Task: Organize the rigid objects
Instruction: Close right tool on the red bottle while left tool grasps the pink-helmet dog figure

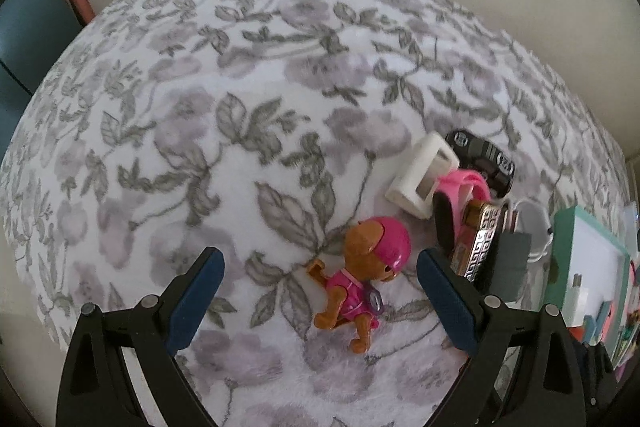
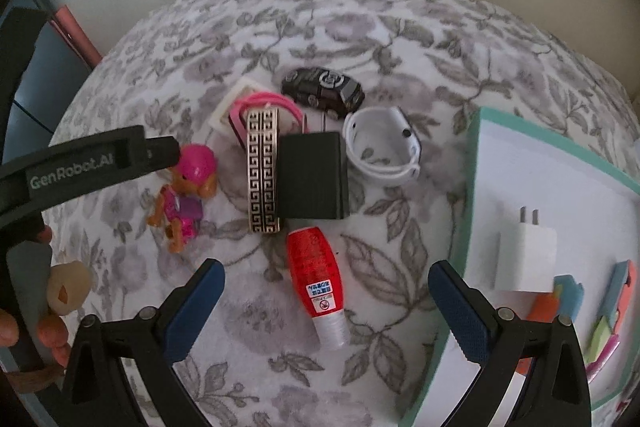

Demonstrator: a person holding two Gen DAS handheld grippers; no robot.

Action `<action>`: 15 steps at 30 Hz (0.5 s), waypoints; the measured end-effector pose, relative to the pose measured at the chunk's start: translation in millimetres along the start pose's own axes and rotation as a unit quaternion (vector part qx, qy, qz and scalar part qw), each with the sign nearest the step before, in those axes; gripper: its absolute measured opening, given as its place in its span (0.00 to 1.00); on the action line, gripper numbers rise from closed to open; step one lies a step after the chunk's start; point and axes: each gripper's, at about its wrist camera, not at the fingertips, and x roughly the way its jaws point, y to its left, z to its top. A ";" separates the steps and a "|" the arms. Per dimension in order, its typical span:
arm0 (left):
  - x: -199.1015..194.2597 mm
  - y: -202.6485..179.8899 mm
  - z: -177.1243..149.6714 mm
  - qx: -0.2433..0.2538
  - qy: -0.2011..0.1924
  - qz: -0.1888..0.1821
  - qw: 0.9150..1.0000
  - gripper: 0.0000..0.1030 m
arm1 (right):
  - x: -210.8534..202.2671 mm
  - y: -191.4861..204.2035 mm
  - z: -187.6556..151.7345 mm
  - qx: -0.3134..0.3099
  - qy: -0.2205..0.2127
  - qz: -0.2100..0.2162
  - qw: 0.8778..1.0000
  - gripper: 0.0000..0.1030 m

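Observation:
A toy dog [image 1: 360, 279] with a pink helmet lies on the floral cloth between the fingers of my open left gripper [image 1: 320, 267], untouched. In the right wrist view the same dog [image 2: 188, 195] sits just beyond the left gripper's finger [image 2: 80, 171]. A red and white bottle [image 2: 316, 279] lies between the fingers of my open right gripper [image 2: 328, 275], also untouched. Behind it are a Greek-key patterned bar [image 2: 263, 171], a black adapter [image 2: 312, 179], a white band [image 2: 382, 143], a black toy car [image 2: 322, 93], a pink band [image 2: 264, 103] and a white frame [image 2: 236, 103].
A teal-rimmed box [image 2: 474, 155] at the right holds a white charger [image 2: 526, 255] and several colourful pieces [image 2: 616, 299]. A hand [image 2: 48, 335] holds the left gripper at the left edge. The floral cloth [image 1: 200, 107] stretches to a pale wall.

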 end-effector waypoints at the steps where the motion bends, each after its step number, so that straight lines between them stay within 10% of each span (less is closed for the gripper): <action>1: 4.1 -0.9 -0.5 0.002 0.005 0.000 1.000 0.94 | 1.9 1.0 -0.4 -0.002 0.002 -0.002 1.000 1.00; 15: 36.4 -6.4 -8.4 0.005 0.036 0.007 0.999 0.93 | 26.2 0.8 -6.7 -0.003 0.032 -0.013 0.999 0.93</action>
